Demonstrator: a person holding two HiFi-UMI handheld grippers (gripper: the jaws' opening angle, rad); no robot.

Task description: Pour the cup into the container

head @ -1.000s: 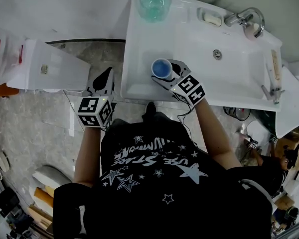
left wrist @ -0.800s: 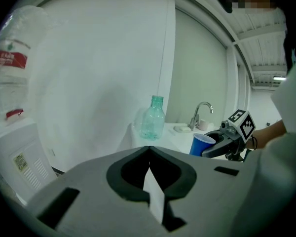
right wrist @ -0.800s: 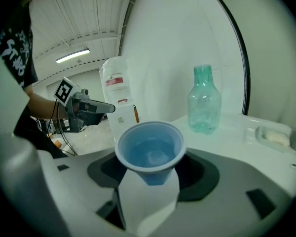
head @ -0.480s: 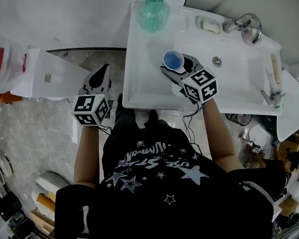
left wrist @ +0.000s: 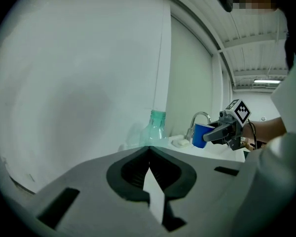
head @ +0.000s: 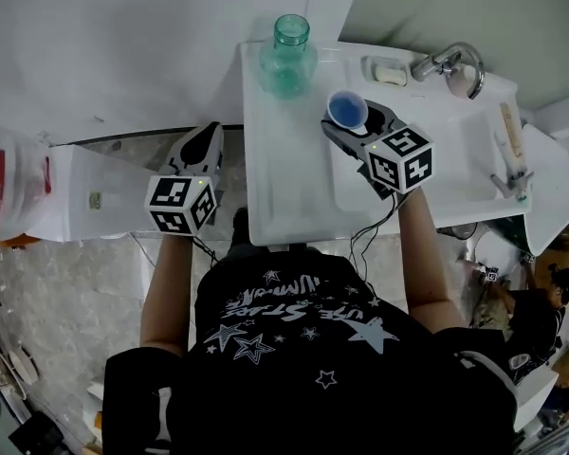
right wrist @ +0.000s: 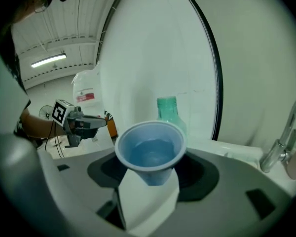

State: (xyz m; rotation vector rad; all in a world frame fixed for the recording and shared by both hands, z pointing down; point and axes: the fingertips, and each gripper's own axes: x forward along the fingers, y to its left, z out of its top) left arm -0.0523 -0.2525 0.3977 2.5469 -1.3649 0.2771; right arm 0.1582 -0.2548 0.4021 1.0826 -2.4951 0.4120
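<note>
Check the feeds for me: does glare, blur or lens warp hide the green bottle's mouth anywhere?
Head view: even light, translucent green bottle sharp, mouth clear, no glare. Right gripper view: strong fisheye bend at the edges, blue plastic cup sharp, bottle behind it slightly soft. Left gripper view: bottle small, pale and hazy.

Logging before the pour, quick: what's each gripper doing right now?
Left gripper: shut, nothing between its jaws.
Right gripper: shut on the blue cup, which is upright with liquid in it.
</note>
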